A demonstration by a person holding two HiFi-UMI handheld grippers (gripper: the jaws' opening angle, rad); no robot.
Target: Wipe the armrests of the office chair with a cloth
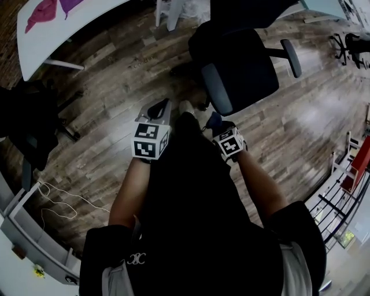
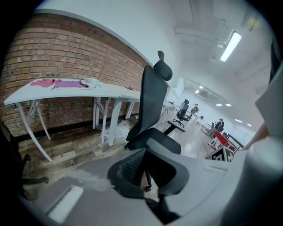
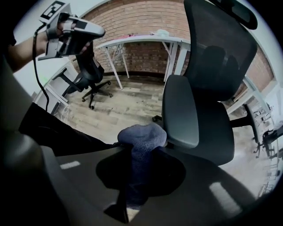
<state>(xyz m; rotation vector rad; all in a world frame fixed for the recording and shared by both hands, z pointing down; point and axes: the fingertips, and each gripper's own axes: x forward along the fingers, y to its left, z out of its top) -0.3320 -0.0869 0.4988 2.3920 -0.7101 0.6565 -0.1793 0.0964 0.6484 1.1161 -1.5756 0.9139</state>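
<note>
The cloth [image 3: 141, 141], a blue knitted one, is clamped in the right gripper [image 1: 226, 139]. The jaws are closed on its lower fold and the bunched top stands up clear of them. It sits near the grey near armrest [image 1: 217, 89] of the office chair [image 1: 248, 69]. As far as I can judge it is not yet on the pad. The far armrest [image 1: 292, 58] lies beyond the dark seat, untouched by either tool. The left gripper [image 1: 157, 115] has its jaws drawn together with nothing between them. It is raised beside the person's body, well apart from the chair.

Risks noted:
- The chair appears to stand on castors on a smooth floor. Wiping pressure with no bracing from the left side could roll or swivel it away.
- The cloth is held by a narrow fold. Dragging it along the pad may pull it out of the jaws.
- The far armrest calls for a reach across the seat, which could bring the gripper body against the backrest.

The floor is wood plank [image 1: 115, 75] with some glare. A white table [image 1: 52, 29] carrying pink cloths [image 1: 43, 11] stands against a brick wall [image 2: 66, 48]. A second dark chair [image 1: 29, 121] and a loose white cable [image 1: 58, 199] lie to the left, well apart from the work.
</note>
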